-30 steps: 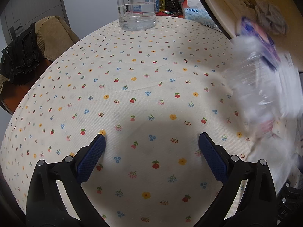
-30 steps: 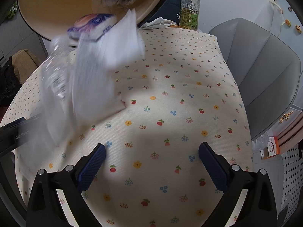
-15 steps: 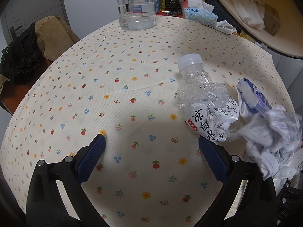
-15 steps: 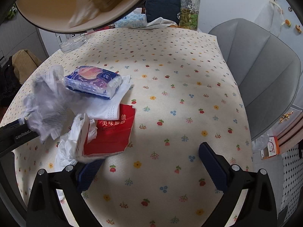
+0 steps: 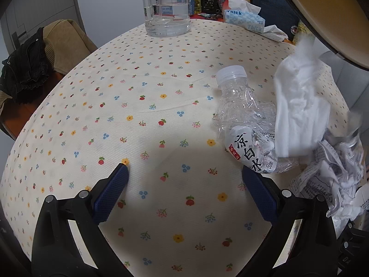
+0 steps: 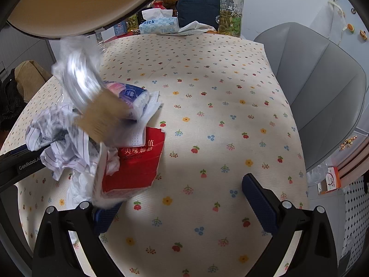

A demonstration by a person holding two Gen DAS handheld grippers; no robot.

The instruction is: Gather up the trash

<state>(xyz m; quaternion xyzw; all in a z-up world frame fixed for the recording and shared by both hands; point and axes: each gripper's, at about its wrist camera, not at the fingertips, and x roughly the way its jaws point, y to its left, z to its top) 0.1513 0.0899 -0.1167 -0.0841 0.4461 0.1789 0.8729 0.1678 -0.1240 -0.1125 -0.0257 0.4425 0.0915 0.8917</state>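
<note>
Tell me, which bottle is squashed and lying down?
The clear water bottle with the white cap, lying crumpled among the trash. The green tea bottle and water jug stand upright, uncrushed.

dim indoor light w/ a brighter patch mid tablecloth [image 5: 161, 106], soft shadow nearer the cams. strong fisheye bend + dark corners. white tissue [image 5: 299, 106] and tan blur [image 6: 106, 113] motion-smeared; rest fairly sharp.

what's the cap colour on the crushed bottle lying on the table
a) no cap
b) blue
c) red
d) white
d) the crushed bottle lies on the floral tablecloth with a white cap screwed on its neck, seen in the left wrist view.
</note>
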